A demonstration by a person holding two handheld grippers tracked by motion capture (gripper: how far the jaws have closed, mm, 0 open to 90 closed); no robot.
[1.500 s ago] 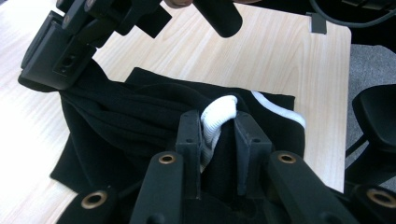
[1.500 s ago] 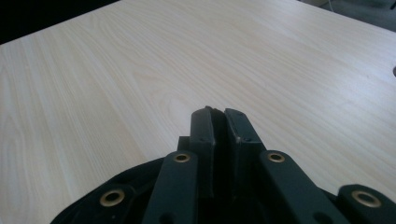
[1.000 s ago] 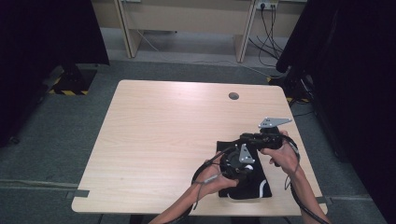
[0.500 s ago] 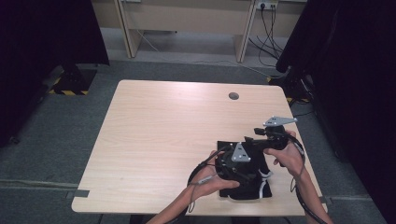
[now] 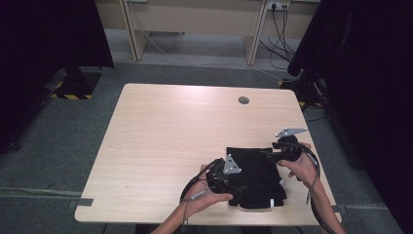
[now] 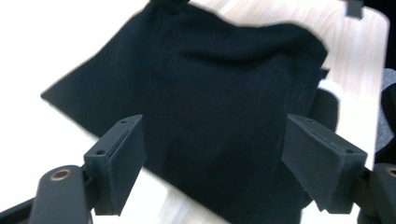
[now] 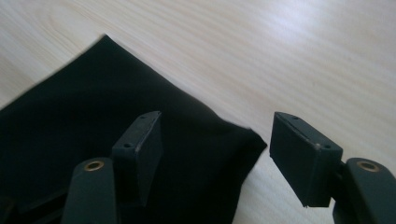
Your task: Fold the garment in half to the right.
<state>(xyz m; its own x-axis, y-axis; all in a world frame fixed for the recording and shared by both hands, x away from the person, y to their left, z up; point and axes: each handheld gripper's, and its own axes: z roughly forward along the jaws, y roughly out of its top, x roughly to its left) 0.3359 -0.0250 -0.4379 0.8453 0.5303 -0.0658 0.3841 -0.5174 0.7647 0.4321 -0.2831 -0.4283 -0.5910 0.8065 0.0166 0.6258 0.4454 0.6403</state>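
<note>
A black cloth (image 5: 255,178) lies folded flat on the wooden table (image 5: 170,136) near its front right corner, with a small white tag (image 5: 275,202) at its near edge. My left gripper (image 5: 233,181) sits at the cloth's left edge. In the left gripper view its jaws (image 6: 215,135) stand wide apart, having just been opening, over the cloth (image 6: 210,84) without pressing it. My right gripper (image 5: 271,154) is at the cloth's far right corner. Its jaws (image 7: 217,126) have also just been opening, and the cloth's corner (image 7: 93,121) lies loose between them.
A round cable hole (image 5: 243,100) sits in the table's far side. The table's front edge runs just below the cloth. Dark curtains stand at both sides, and cables (image 5: 280,29) hang behind the table by a pale desk frame.
Both grippers have opened and let the cloth go. The left gripper has moved left and lower, off the cloth's middle to its left edge. The right gripper has stayed put.
</note>
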